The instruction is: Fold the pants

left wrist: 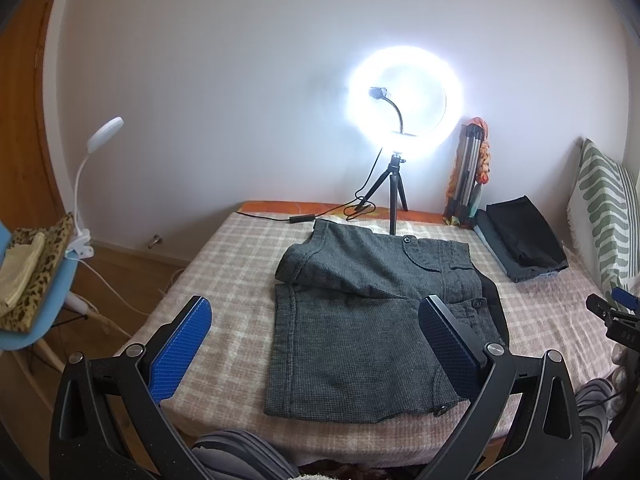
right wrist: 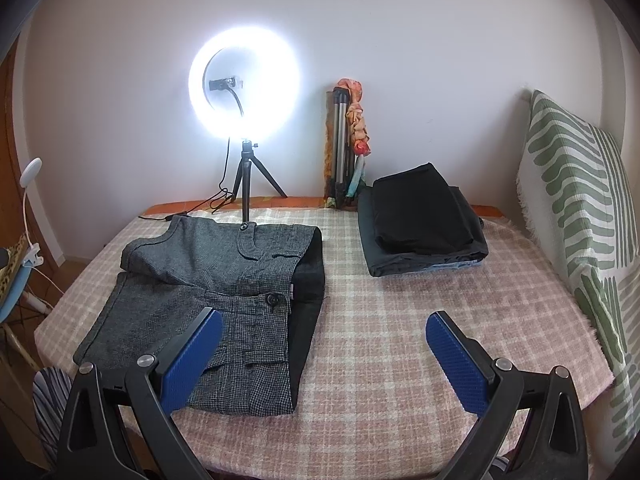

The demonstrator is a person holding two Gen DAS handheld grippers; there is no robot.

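Pants (right wrist: 224, 280) folded, jaws apparently spread.

lit white circular ring light on black tripod (left wrist: 404, 100) (right wrist: 244, 84) blows out centre frame, glare haloing pale wall; strong fisheye bending, dark vignette at corners; foreground sharp, evenly lit.

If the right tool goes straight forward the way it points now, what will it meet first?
Probably the checked blanket: the open right tool points at bare blanket, right of the grey pants. Beyond lies the dark pile, slightly to the right. Depth is hard to judge.
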